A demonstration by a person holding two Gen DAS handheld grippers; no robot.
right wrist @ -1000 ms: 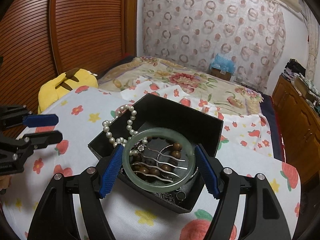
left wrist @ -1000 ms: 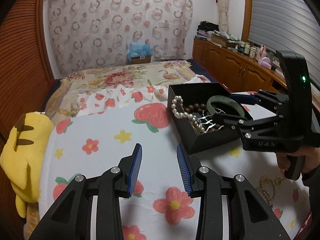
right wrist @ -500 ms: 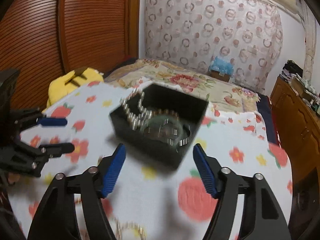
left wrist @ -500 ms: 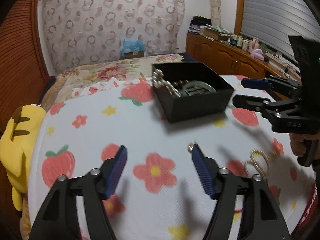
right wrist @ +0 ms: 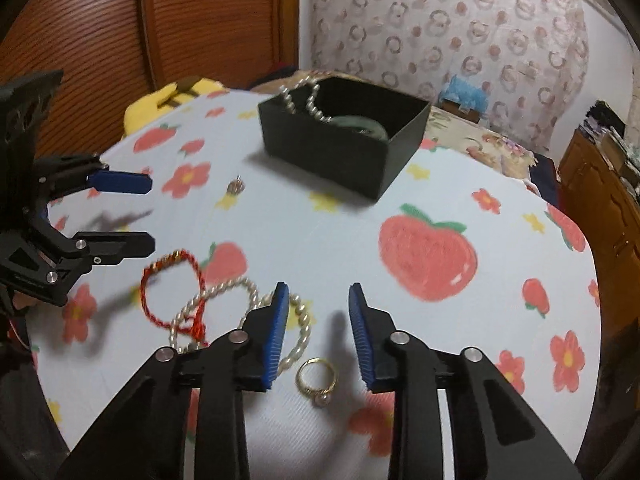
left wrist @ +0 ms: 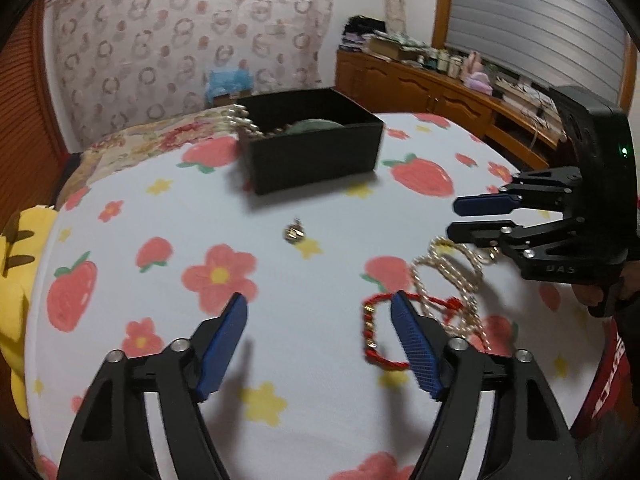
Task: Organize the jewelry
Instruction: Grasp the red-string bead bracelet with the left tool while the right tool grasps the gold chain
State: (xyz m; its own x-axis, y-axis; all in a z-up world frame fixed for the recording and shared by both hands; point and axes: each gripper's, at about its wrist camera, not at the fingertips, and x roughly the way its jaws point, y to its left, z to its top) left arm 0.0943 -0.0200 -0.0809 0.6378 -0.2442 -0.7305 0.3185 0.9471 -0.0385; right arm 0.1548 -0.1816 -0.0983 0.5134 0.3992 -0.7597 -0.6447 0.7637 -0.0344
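Right tongs narrowing, nothing gripped, hovering over gold ring. Drop straight, straddle the band, clear of pearl strand. Left tongs released, empty.

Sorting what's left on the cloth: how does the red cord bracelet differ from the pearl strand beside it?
The red cord bracelet is a twisted red rope with gold beads; the pearl strand is a string of cream beads. The bracelet forms one loop; the strand is longer and folds into several. The bracelet lies toward the left gripper; the strand reaches under the right gripper. Both lie loose on the fruit-print cloth, overlapping, outside the black box.
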